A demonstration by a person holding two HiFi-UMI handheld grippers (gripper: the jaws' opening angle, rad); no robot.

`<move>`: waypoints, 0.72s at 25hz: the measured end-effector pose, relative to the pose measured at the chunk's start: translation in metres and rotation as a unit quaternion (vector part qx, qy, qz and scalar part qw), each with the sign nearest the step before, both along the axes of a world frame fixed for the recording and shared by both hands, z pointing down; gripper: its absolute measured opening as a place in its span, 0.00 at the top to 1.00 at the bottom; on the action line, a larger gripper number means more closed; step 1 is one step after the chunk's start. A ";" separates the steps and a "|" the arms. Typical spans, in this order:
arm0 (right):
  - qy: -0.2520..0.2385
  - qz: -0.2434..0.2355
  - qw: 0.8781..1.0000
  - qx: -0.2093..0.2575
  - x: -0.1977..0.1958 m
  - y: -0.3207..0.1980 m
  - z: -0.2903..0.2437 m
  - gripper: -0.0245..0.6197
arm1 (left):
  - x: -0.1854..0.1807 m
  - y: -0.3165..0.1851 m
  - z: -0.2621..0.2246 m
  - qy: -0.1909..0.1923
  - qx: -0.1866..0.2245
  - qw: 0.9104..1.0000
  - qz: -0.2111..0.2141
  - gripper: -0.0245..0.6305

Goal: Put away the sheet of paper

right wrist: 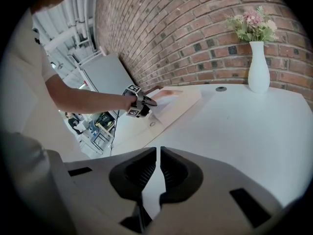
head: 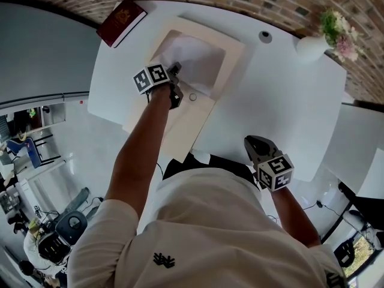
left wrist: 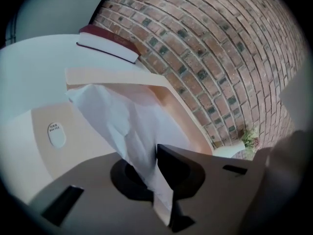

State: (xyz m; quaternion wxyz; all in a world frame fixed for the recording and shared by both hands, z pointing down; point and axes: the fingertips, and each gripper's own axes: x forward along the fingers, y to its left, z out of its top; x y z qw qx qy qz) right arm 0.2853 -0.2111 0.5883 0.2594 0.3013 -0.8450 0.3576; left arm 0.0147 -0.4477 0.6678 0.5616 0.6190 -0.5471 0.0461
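A white sheet of paper [head: 197, 60] lies crumpled inside an open beige folder [head: 187, 123] on the white table. My left gripper [head: 176, 80] is shut on the sheet's near edge. In the left gripper view the paper [left wrist: 122, 124] runs up from between the jaws of this gripper [left wrist: 155, 180] and over the folder's raised far flap [left wrist: 164, 91]. My right gripper [head: 252, 144] hovers at the table's near edge, well right of the folder. The right gripper view shows that gripper [right wrist: 159, 173] shut with nothing in it, and the left gripper [right wrist: 142, 104] far off at the folder [right wrist: 182, 103].
A dark red book [head: 122, 20] lies at the table's far left corner, just beyond the folder. A white vase with flowers [head: 313, 44] stands at the far right, by the brick wall. A round cable hole [head: 265, 36] sits in the tabletop near it.
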 end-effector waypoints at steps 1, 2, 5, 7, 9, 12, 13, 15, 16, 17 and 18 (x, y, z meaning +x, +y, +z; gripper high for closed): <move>-0.001 0.000 1.000 0.000 0.002 -0.002 0.001 0.89 | 0.001 -0.002 0.000 -0.007 0.001 1.000 0.003 0.92; -0.002 0.001 1.000 0.000 0.003 -0.003 0.003 0.89 | 0.002 -0.003 0.000 -0.013 0.001 1.000 0.004 0.92; -0.007 0.004 1.000 0.001 0.007 -0.009 0.005 0.89 | 0.004 -0.005 0.001 -0.022 -0.006 1.000 0.005 0.87; -0.011 0.006 1.000 0.002 0.009 -0.012 0.006 0.89 | 0.005 -0.005 0.001 -0.026 -0.013 1.000 0.008 0.71; -0.014 0.008 1.000 0.004 0.010 -0.015 0.006 0.89 | 0.007 -0.006 0.000 -0.036 -0.017 0.999 0.013 0.71; -0.018 0.010 1.000 0.003 0.012 -0.017 0.007 0.89 | 0.008 -0.003 -0.001 -0.054 -0.022 0.998 0.023 0.67; -0.019 0.010 1.000 0.003 0.012 -0.017 0.007 0.89 | 0.009 -0.002 -0.001 -0.057 -0.023 0.998 0.027 0.66; -0.022 0.011 1.000 0.004 0.012 -0.017 0.007 0.89 | 0.010 0.001 -0.003 -0.063 -0.024 0.997 0.032 0.64; -0.023 0.011 1.000 0.005 0.012 -0.017 0.007 0.89 | 0.011 0.002 -0.004 -0.065 -0.024 0.997 0.033 0.63; -0.025 0.009 1.000 0.004 0.012 -0.015 0.007 0.89 | 0.011 0.004 -0.005 -0.067 -0.024 0.997 0.034 0.62; -0.025 0.007 1.000 0.003 0.011 -0.014 0.007 0.89 | 0.011 0.006 -0.006 -0.070 -0.023 0.997 0.035 0.61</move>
